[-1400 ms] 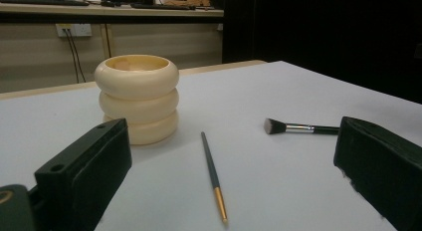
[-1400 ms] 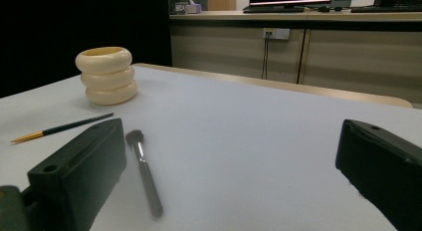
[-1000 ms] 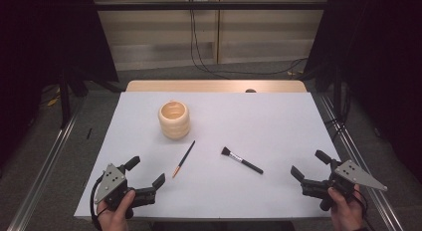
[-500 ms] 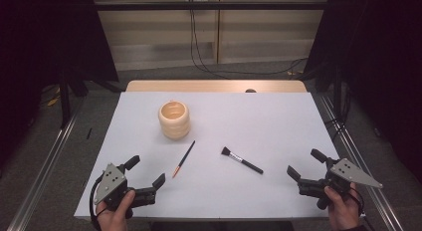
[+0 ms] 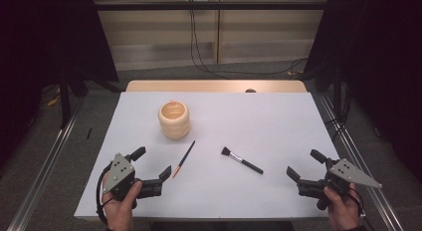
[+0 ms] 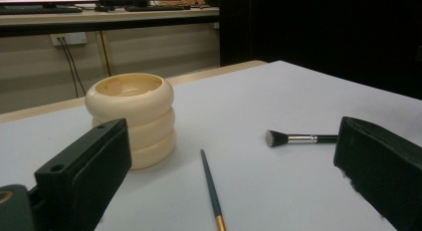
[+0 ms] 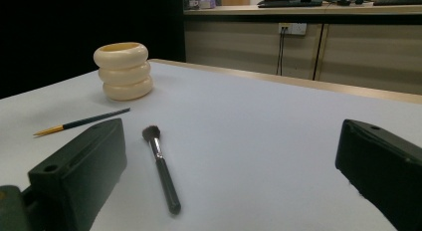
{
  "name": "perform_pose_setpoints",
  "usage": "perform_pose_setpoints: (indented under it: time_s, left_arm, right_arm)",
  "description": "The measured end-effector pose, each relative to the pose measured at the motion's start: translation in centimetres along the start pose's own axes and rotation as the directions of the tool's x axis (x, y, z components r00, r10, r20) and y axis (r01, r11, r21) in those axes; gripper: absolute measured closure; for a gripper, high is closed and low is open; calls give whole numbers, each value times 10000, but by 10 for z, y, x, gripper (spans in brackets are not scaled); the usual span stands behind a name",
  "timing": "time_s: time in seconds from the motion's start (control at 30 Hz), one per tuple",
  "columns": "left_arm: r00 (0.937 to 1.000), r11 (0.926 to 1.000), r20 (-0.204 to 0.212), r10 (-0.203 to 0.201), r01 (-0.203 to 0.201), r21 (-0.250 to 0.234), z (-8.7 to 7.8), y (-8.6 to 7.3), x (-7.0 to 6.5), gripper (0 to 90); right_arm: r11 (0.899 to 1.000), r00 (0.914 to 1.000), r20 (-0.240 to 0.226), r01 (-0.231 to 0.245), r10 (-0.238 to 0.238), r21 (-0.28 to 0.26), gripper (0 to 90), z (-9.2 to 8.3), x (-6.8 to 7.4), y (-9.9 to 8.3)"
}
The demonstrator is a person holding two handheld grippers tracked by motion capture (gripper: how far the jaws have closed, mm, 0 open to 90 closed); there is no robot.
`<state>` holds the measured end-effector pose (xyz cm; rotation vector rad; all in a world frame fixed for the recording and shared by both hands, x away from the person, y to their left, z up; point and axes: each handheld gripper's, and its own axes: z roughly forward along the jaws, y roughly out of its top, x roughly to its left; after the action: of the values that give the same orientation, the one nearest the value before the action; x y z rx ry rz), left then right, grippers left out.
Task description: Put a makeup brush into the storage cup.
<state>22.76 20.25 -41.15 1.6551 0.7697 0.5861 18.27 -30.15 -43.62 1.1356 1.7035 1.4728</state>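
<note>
High view shows our left gripper low at the near left of the white table, with both jaws spread wide and nothing between them. Our right gripper is at the near right, also wide open and empty.

Compared with a second ago, the right gripper has moved a little inward and forward, toward the middle of the table, while the left gripper has stayed almost in the same place. Nothing on the table has moved. We judge from this that the work is only at its beginning: the right hand is starting an approach and the left one waits.

The thin paintbrush lies flat just beside the tip of the left gripper, with its orange end toward us. In the left gripper view it runs up between the two jaws, so it is already well lined up for a grasp. The makeup brush lies near the centre, bristles to the left, well apart from the right gripper; in the right gripper view it lies just right of the left jaw.

The cream cup stands upright behind the paintbrush and seems empty. We suppose both brushes should go into it, and neither is lifted yet
</note>
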Motion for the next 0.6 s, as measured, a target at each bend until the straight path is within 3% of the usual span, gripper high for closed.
perform_pose_setpoints:
  time_s: [0.13, 0.17, 0.37, 0.47, 0.6]
  left_arm:
    - [9996, 9999, 242, -153, 152, 26, 6, 4, 1, 17]
    - [9996, 9998, 198, -178, 177, 39, 10, 7, 0, 14]
    - [9993, 10000, 365, -30, 28, 52, 21, 15, 1, 11]
    - [9986, 9998, 478, -209, 206, 67, 27, 18, 3, 11]
    - [9994, 9994, 318, 113, -124, 334, 31, 23, 5, 13]
  right_arm:
    - [10000, 10000, -28, 86, -86, 0, 0, 1, -1, 0]
    - [9999, 9998, 166, 95, -96, 40, 0, 1, -1, -1]
    - [10000, 9998, 174, -4, 3, 69, 0, 1, -1, -1]
    - [10000, 9999, 136, 41, -42, 45, 0, 1, -1, -1]
    - [10000, 9998, 199, -10, 9, 47, 0, -1, -1, -1]
